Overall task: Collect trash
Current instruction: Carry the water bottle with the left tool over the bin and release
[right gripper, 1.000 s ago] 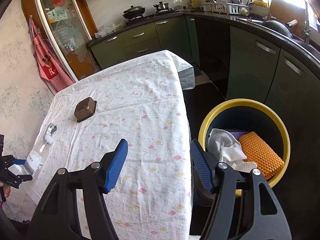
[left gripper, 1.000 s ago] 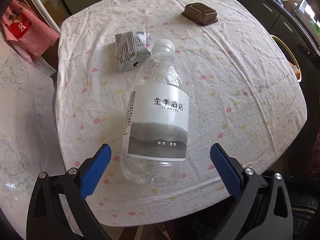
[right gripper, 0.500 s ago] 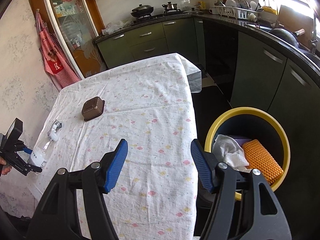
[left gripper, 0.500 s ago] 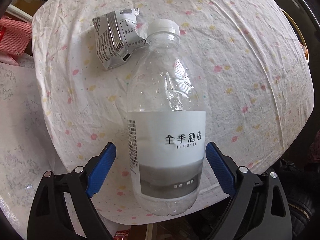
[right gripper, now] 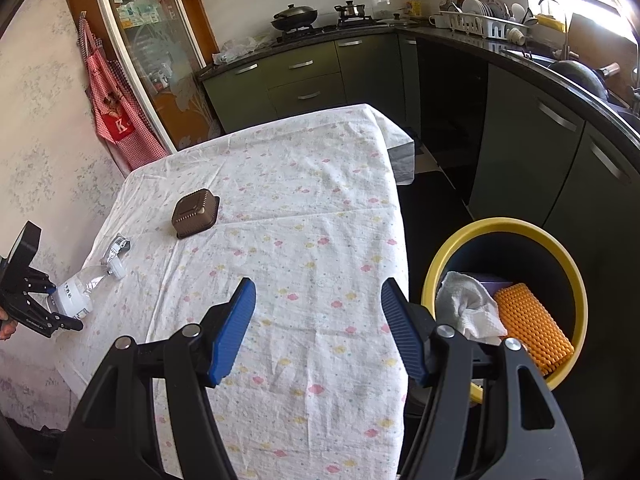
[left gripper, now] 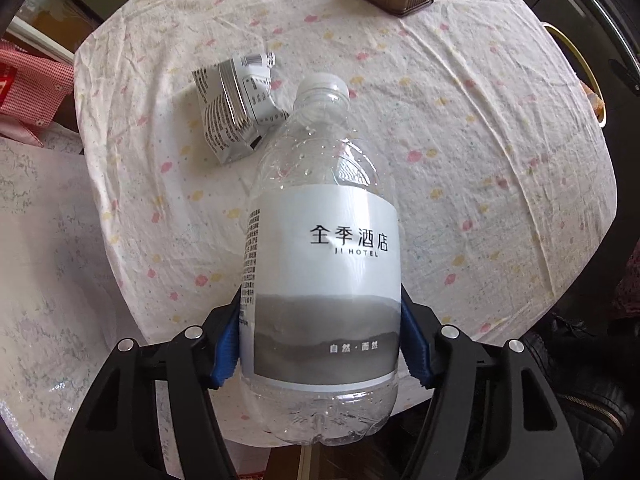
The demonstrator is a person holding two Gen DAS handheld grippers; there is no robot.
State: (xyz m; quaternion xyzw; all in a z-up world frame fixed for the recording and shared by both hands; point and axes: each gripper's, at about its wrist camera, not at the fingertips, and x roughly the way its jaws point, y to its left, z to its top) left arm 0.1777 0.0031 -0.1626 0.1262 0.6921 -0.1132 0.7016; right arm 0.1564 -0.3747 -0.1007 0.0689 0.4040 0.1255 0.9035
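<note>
- The left gripper (left gripper: 320,344), at the lower centre of the left wrist view, is closing its jaws on the clear plastic water bottle with a white and grey label (left gripper: 324,264). The blue ribbed pads (left gripper: 414,346) sit against both sides of the lower label.
- The bottle lies on its side on the white cloth-covered table with small pink and yellow spots (left gripper: 480,140), its cap toward the top of the frame.
- I judge that a thin empty bottle will dent, so the squeeze should stop once the hold is firm, and the lift should go straight up.
- The cap is just beside the crumpled grey and white paper carton (left gripper: 236,116), so I would lift without dragging.
- The right gripper (right gripper: 318,328) holds nothing and its jaws stand apart over the table edge.
- The round yellow-rimmed dark bin (right gripper: 452,240), at the right of the right wrist view, is likely the target.
</note>
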